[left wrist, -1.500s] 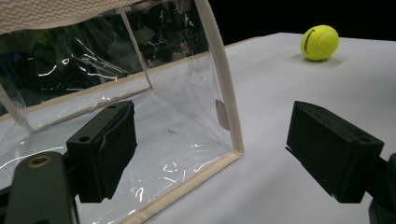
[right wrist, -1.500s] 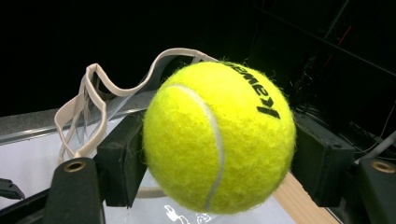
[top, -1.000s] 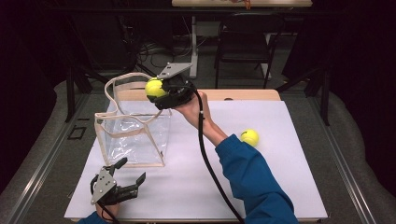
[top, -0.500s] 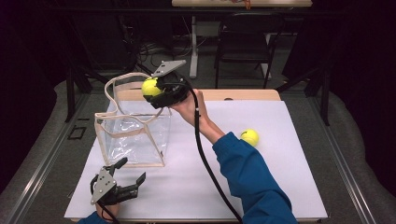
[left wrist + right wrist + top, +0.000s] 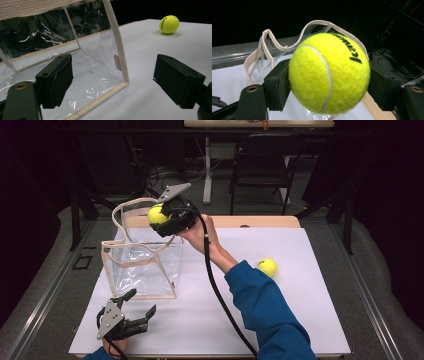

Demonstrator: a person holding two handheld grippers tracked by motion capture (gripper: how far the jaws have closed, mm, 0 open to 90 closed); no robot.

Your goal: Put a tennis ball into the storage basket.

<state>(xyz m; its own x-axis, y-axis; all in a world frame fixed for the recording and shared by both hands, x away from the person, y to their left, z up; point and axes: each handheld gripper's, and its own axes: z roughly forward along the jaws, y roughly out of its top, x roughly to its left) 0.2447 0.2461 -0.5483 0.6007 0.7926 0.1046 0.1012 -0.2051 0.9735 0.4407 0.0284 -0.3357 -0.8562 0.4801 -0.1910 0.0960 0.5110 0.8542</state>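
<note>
My right gripper (image 5: 162,217) is shut on a yellow tennis ball (image 5: 156,214), held in the air over the open top of a clear plastic bag (image 5: 142,265) with cream trim and handles. In the right gripper view the ball (image 5: 329,72) sits squeezed between both pads, with the bag's handles (image 5: 265,47) behind it. A second tennis ball (image 5: 267,267) lies on the white table at the right, also seen far off as the second ball (image 5: 169,24). My left gripper (image 5: 137,312) rests open on the table in front of the bag (image 5: 75,50), nothing between its jaws.
The white table top (image 5: 300,320) has free room in front and to the right. A wooden strip (image 5: 250,221) runs along its back edge. A dark chair (image 5: 262,165) and table legs stand behind on the floor.
My right gripper has moved a little to the left with the ball, to above the bag's opening. The left gripper has stayed put.
</note>
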